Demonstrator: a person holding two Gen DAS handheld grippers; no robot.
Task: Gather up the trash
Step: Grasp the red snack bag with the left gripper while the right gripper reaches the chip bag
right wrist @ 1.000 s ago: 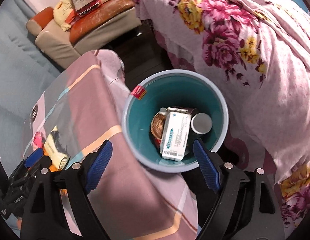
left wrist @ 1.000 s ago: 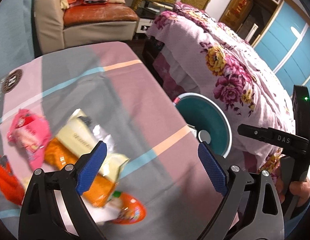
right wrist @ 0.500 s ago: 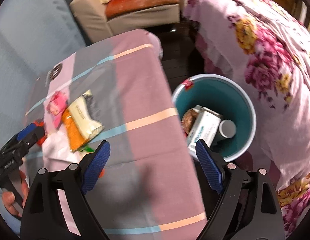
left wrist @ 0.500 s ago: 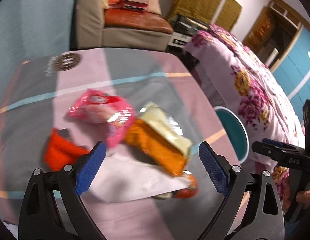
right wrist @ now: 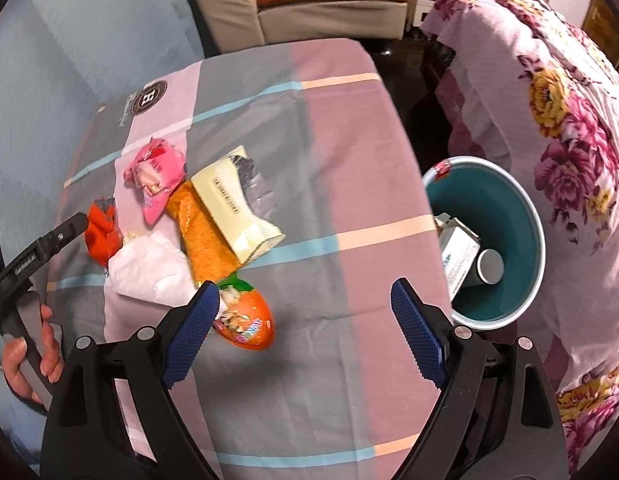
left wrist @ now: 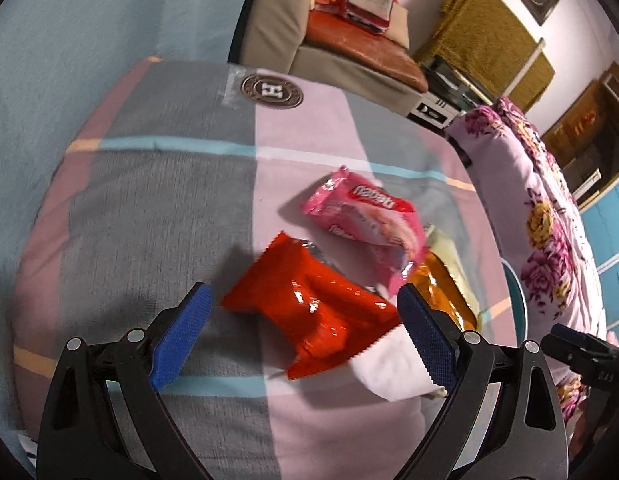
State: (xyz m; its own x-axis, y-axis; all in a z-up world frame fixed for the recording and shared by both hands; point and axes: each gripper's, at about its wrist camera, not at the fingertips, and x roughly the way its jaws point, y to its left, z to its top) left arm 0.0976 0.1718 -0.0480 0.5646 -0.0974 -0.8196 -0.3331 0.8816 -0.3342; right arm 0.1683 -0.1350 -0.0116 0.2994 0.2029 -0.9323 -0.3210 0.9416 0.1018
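Observation:
Several pieces of trash lie on the striped tablecloth [left wrist: 169, 208]: a red wrapper [left wrist: 309, 312], a pink wrapper [left wrist: 365, 220], an orange packet [right wrist: 205, 240] under a cream packet [right wrist: 237, 208], a white tissue [right wrist: 149, 268] and an orange egg-shaped packet [right wrist: 245, 320]. My left gripper [left wrist: 303, 296] hangs open above the red wrapper, which shows between its fingers, untouched. Open and empty, my right gripper [right wrist: 305, 292] hovers over bare cloth, its left fingertip beside the egg-shaped packet. The teal bin [right wrist: 537, 232] stands off the table's right edge, with a white box [right wrist: 457, 252] and a cup [right wrist: 491, 266] inside.
A beige armchair [left wrist: 349, 48] with an orange cushion stands behind the table. A bed with a floral cover [right wrist: 549, 100] runs along the right, close behind the bin. A hand [right wrist: 29, 344] holds the left gripper's handle at the table's left side.
Both grippers swept left across the table. The left one went from the table's bin-side edge to above the red wrapper. The right one left the bin and now hangs over the cloth.

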